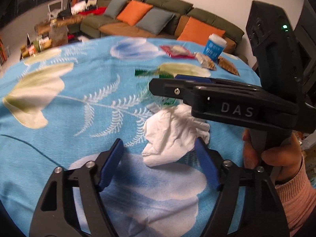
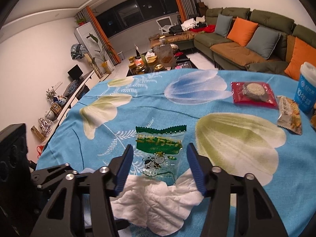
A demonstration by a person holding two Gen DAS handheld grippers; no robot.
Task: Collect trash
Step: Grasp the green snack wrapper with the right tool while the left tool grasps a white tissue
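A crumpled white tissue (image 1: pixel 173 136) lies on the blue flowered cloth (image 1: pixel 79 118); it also shows low in the right wrist view (image 2: pixel 158 201). A green and clear cow-print wrapper (image 2: pixel 160 152) lies just beyond it, partly hidden in the left wrist view (image 1: pixel 150 73). My left gripper (image 1: pixel 160 148) is open, its right finger touching the tissue's edge. My right gripper (image 2: pixel 159 151) is open, above the tissue with the wrapper between its fingertips. The right gripper body (image 1: pixel 227 98) crosses the left wrist view above the tissue.
At the far right of the cloth lie a red snack packet (image 2: pixel 252 93), a cracker packet (image 2: pixel 290 116) and a blue and white cup (image 2: pixel 306 86). A green sofa (image 2: pixel 246 37) with cushions and a cluttered low table (image 2: pixel 156 59) stand beyond.
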